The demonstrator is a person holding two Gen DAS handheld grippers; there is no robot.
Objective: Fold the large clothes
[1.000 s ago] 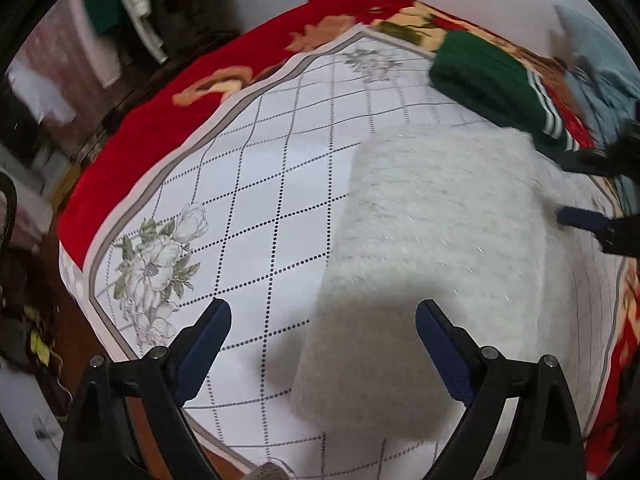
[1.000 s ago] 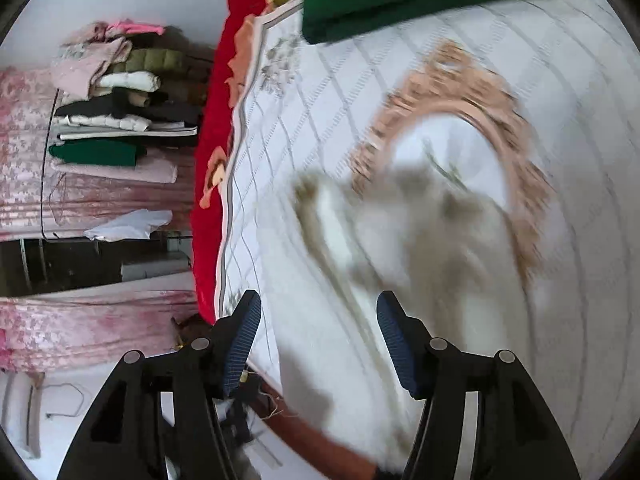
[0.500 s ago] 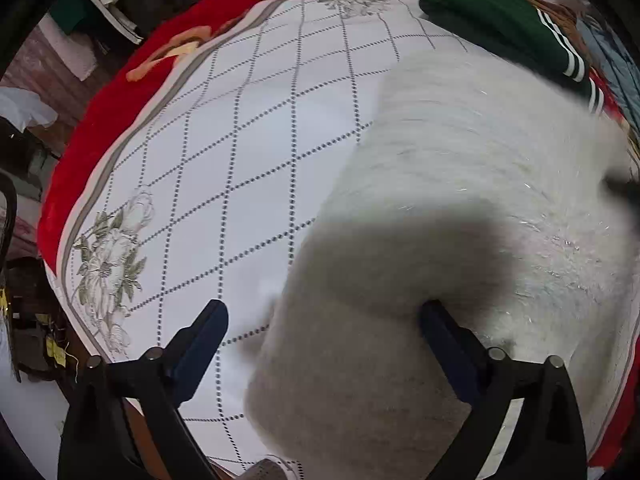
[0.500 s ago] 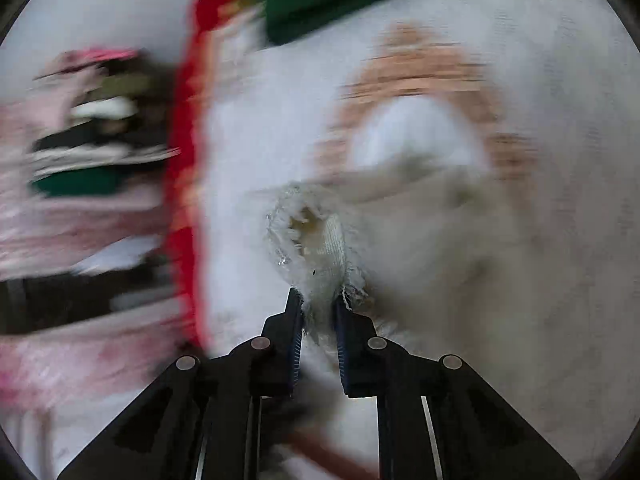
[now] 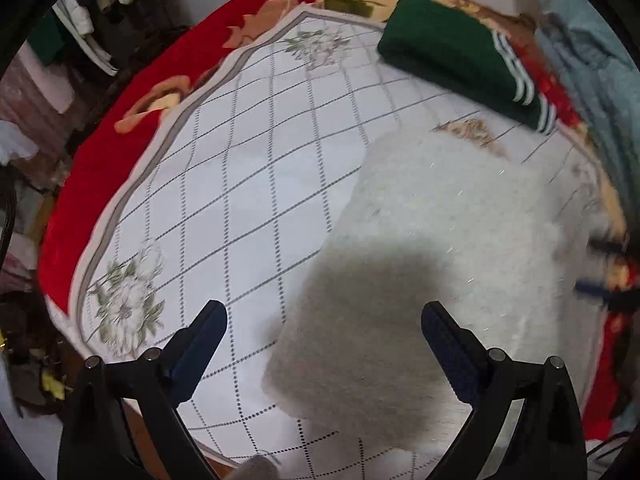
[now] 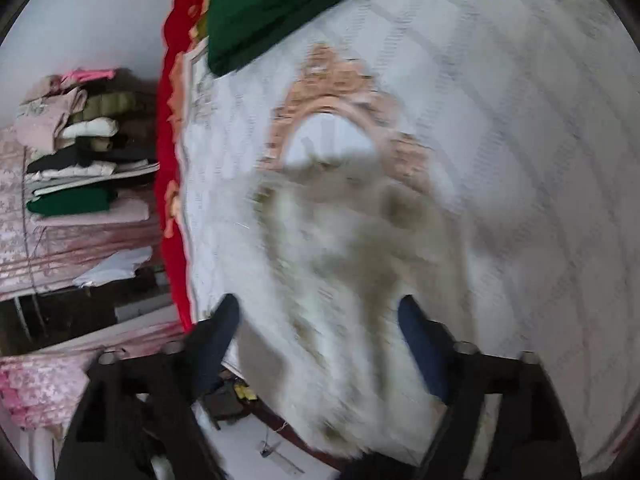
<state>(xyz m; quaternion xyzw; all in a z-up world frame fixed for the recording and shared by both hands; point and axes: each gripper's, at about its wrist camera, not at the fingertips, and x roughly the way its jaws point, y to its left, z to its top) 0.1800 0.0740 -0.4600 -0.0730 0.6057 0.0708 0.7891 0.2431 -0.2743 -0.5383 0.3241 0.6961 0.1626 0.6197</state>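
A white fuzzy garment (image 5: 432, 256) lies folded on the bed's white checked blanket (image 5: 240, 200). My left gripper (image 5: 320, 344) is open and empty, hovering over the garment's near left corner. In the blurred right wrist view the same garment (image 6: 340, 280) lies below my right gripper (image 6: 320, 336), which is open and empty. The right gripper's blue fingertips (image 5: 592, 288) show at the garment's right edge in the left wrist view.
A folded dark green garment with white stripes (image 5: 460, 56) lies at the far side of the bed, also in the right wrist view (image 6: 280, 4). A blue garment (image 5: 592, 64) lies far right. Stacked clothes (image 6: 80, 160) sit beyond the bed's red border (image 5: 100, 152).
My right gripper was shut on the garment's edge half a second ago and has now opened and let go. My left gripper has pulled back slightly and stayed open.
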